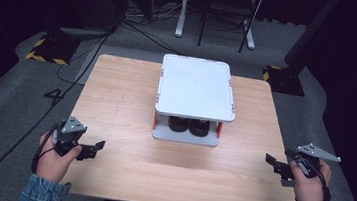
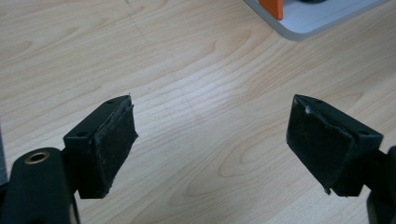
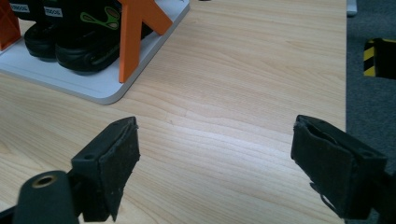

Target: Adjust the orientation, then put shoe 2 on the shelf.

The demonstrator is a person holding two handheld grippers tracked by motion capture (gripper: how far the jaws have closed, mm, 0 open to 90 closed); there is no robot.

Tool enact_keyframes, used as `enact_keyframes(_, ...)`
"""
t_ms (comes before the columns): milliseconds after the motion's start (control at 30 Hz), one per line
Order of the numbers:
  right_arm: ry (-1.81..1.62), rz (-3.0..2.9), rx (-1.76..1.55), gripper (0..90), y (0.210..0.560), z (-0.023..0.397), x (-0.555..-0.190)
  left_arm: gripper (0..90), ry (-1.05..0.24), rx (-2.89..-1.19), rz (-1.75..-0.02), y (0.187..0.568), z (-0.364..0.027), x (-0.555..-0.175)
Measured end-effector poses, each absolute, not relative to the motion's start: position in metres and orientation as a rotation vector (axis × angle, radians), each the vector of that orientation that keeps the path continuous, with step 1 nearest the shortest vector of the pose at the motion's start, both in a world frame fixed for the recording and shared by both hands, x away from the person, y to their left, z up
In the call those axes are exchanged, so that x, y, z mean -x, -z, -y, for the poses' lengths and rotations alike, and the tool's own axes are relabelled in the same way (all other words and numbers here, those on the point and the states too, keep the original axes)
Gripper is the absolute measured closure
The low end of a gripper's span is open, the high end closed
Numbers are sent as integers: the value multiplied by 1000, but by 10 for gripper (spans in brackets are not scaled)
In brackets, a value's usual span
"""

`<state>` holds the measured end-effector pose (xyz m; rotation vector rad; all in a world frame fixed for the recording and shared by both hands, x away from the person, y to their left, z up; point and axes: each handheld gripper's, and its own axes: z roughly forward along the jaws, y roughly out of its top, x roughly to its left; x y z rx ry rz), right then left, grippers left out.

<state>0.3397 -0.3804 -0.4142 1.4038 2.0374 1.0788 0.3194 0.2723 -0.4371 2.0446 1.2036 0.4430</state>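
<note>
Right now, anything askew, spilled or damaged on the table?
Nothing stands out. The white two-tier shelf with orange posts sits square on the wooden table, black shoes side by side on its lower tier. Both grippers are open and empty.

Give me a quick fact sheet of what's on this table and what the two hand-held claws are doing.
Surface: wooden table
Main object: white two-level rack with orange supports, at the table's far middle
On lower level: pair of black shoes, side by side
Left gripper: held in the person's left hand, jaws wide apart, holding nothing, over bare wood
Right gripper: held in the person's right hand, jaws wide apart, holding nothing, near the table's right edge
Contact with rack: none
</note>
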Motion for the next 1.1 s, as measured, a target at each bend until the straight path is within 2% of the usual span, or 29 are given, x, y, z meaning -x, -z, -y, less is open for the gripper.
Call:
enact_keyframes(467,-978,-2096,-1427,162,465,388,-355,165,-421,-2075,-1208,454,-269,-327)
enact_keyframes(833,-933,-2131,-1372,165,488,378,-365,165,-473,-2089,-1205,471,-272,-335)
enact_keyframes(1000,-948,-2124,-1345,169,494,369,-369,164,-557,-2125,-1109,483,-273,-341)
enact_keyframes(1100,-966,-2111,-1361,182,496,370,-370,164,-538,-2104,-1128,485,-273,-341)
